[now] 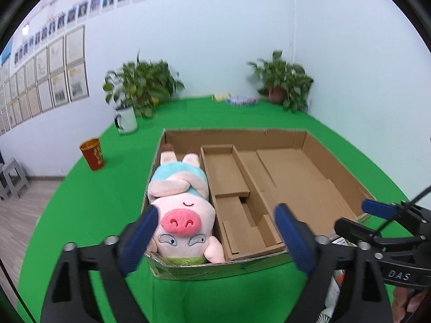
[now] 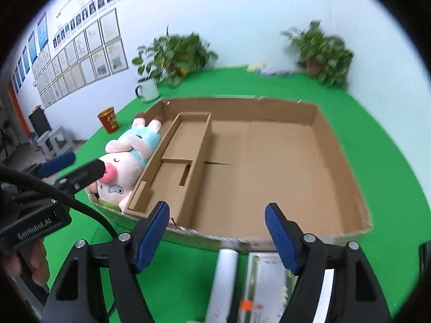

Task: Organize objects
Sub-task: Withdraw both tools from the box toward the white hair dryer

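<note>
A pink plush pig (image 1: 183, 210) in a blue top lies on its back in the narrow left compartment of an open cardboard box (image 1: 234, 132), head toward me. My left gripper (image 1: 215, 210) hangs open over the box's near edge; its left pad (image 1: 145, 223) is beside the pig's head and nothing is between the pads. My right gripper (image 2: 217, 206) is open and empty above the near rim of the box (image 2: 242, 101). Below it, a white tube (image 2: 225, 277) and a flat printed package (image 2: 264, 277) lie on the green cloth. The pig (image 2: 129, 148) also shows at left in the right wrist view.
The box's middle compartments and wide right section hold nothing. A white mug (image 1: 126, 119), a red cup (image 1: 93, 153), two potted plants (image 1: 142, 86) (image 1: 282, 83) and small packets (image 1: 239, 99) stand on the green table beyond the box. A grey stool (image 1: 13, 175) is on the floor at left.
</note>
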